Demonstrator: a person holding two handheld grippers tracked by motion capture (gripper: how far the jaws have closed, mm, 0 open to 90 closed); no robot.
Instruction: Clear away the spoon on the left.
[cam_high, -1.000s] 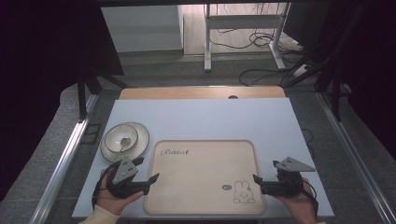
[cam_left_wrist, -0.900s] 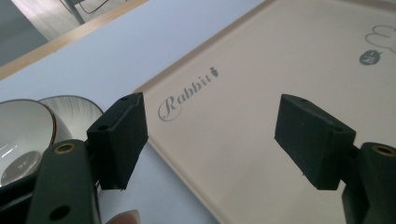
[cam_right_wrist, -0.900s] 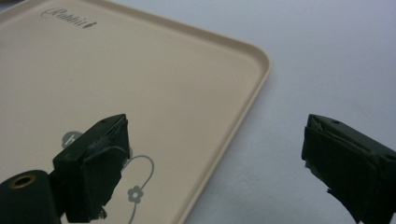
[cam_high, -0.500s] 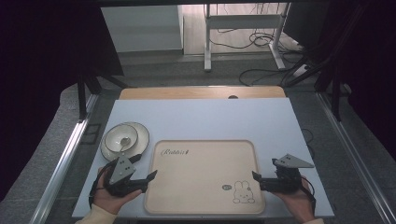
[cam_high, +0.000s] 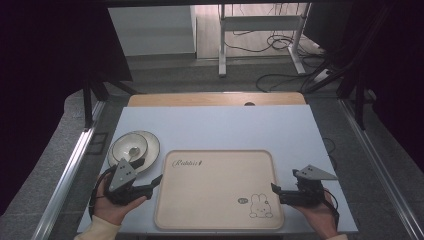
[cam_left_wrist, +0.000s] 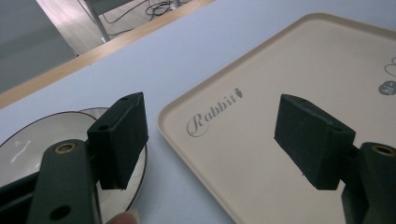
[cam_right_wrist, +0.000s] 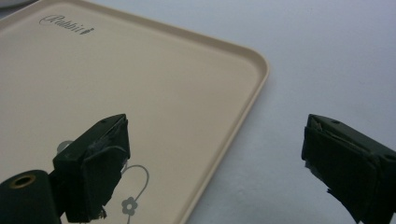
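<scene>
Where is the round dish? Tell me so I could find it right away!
Start at the pale blue table and find the big beige rectangular tray with a rabbit drawing. Just off the tray's far left corner, beside the left gripper, sits a shallow round white dish with a thin dark rim. It is the only round thing on the table.

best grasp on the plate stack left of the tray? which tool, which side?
Take the plates by the raised near rim, probably with the left tool, coming low from the person's side. The rim flares off the table, giving a lip to pinch; the tray lies close on the right, so that side is tight.
</scene>
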